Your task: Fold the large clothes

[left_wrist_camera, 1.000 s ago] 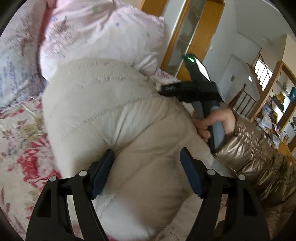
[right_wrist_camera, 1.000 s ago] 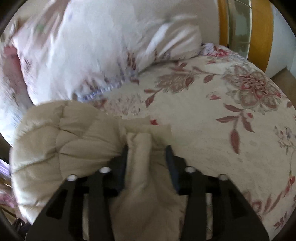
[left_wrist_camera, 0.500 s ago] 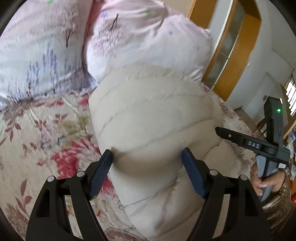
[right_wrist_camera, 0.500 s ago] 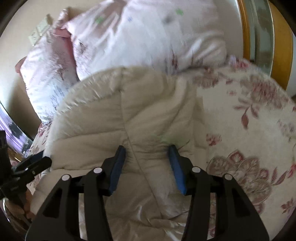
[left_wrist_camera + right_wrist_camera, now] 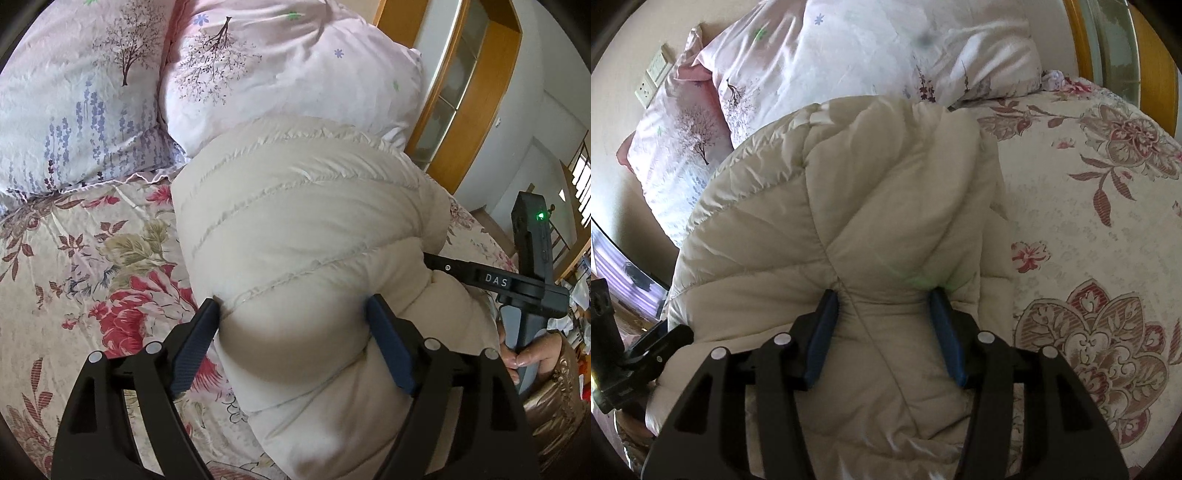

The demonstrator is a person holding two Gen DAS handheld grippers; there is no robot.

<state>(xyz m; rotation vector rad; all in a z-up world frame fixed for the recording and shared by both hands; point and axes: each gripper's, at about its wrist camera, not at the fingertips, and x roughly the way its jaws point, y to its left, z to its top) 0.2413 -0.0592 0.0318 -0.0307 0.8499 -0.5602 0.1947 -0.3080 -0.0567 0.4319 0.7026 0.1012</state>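
Jacket [image 5: 306, 236] bulk sat pinched in your left tool [image 5: 293, 314] and right tool [image 5: 882, 306], apparently to control the fold over the bed [image 5: 74, 258].

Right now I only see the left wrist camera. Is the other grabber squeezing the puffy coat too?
Observer: Yes, the right gripper has a fold of the puffy coat pinched between its fingers.
Child: What's on the wall?
Observer: White switch plates, beside the pink pillow.
Child: Can you see my grabber from there?
Observer: Only the left gripper's black side, poking out from under the coat's edge.
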